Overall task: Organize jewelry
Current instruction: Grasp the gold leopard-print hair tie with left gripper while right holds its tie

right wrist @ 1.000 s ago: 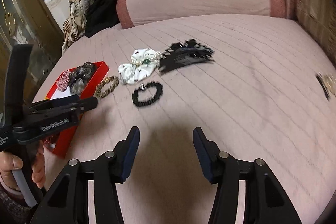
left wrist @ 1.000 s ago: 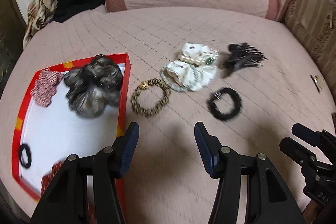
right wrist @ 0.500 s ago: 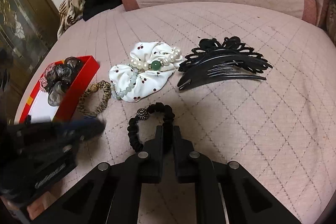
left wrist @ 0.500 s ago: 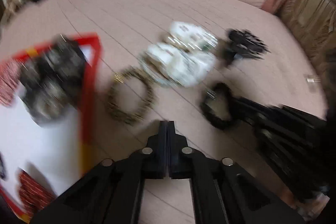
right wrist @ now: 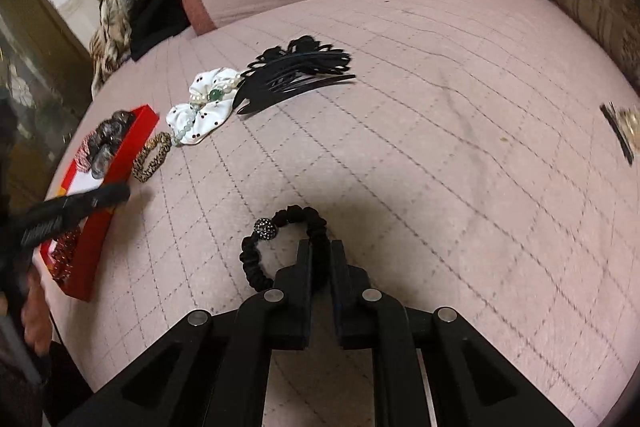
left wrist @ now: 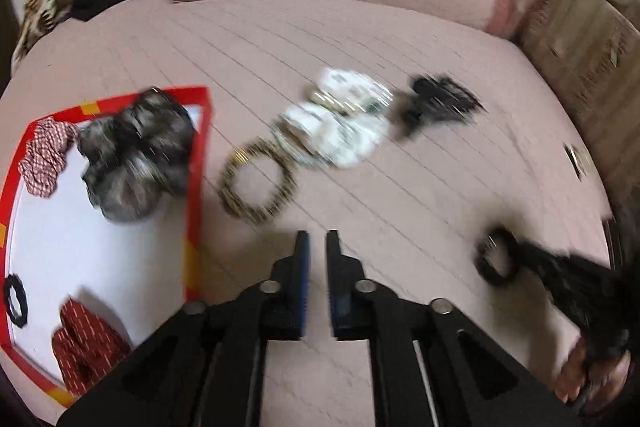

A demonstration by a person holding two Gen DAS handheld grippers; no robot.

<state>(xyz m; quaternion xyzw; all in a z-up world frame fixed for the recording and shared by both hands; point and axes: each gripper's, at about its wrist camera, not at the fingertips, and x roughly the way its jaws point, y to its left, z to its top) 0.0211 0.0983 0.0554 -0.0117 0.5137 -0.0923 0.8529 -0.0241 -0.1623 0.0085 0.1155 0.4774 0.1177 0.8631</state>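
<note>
Right wrist view: your right hand-held gripper (right wrist: 320,247) pinches the black beaded scrunchie (right wrist: 280,247), well clear of the red box (right wrist: 116,167). Your left hand-held gripper (left wrist: 317,241) is nearly closed, empty, just beside that box.

Black scrunchie (right wrist: 280,247) with dark sparkly bead seen at right tongs (right wrist: 321,247); left of them, leopard-print band (right wrist: 152,157), white dotted scrunchie (right wrist: 200,115), red box (right wrist: 108,183).

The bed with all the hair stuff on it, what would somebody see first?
First the red box on the left, holding a dark scrunchie. Then the row beside it: a leopard hair tie, a white scrunchie with pearls, and a black hair claw. Nearest, the right gripper is shut on a black hair tie.
</note>
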